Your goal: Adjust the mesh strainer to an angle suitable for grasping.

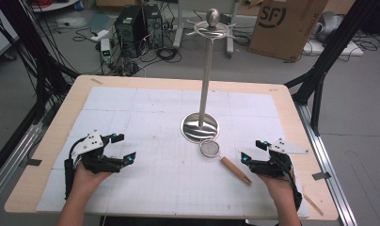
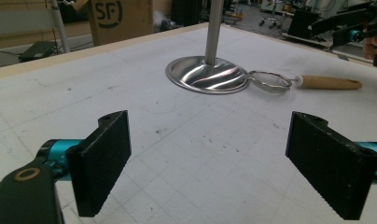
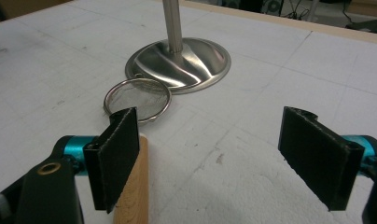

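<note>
While my left hand-held gripper (image 1: 118, 147) hovers wide open over the left side of the tabletop (image 1: 51, 136), nothing between its jaws, I'm looking across the white gridded mat (image 1: 146, 113) toward the middle. There stands the tall steel stand (image 1: 206, 75), its round polished base (image 1: 200, 127) flat on the mat and hooks up at the top. Touching the near right edge of that base lies the small mesh strainer (image 1: 209, 149), ring down, with its wooden handle (image 1: 235, 170) running away from the base, toward me and to the right. That long axis points almost straight at my right hand-held gripper (image 1: 252, 150), which is clearly the nearer one; the left is well apart from it. In the right gripper view the handle (image 3: 133, 186) passes just beside and under my left-side jaw, so the wood sits at the edge of the gap, not centred in it. Those jaws are spread too, gripping nothing. My read: shift the right one a little toward the handle, so that the wood lies between the pads, then close. Far back on the floor, a cardboard box (image 1: 287, 23) reads "SF".
</note>
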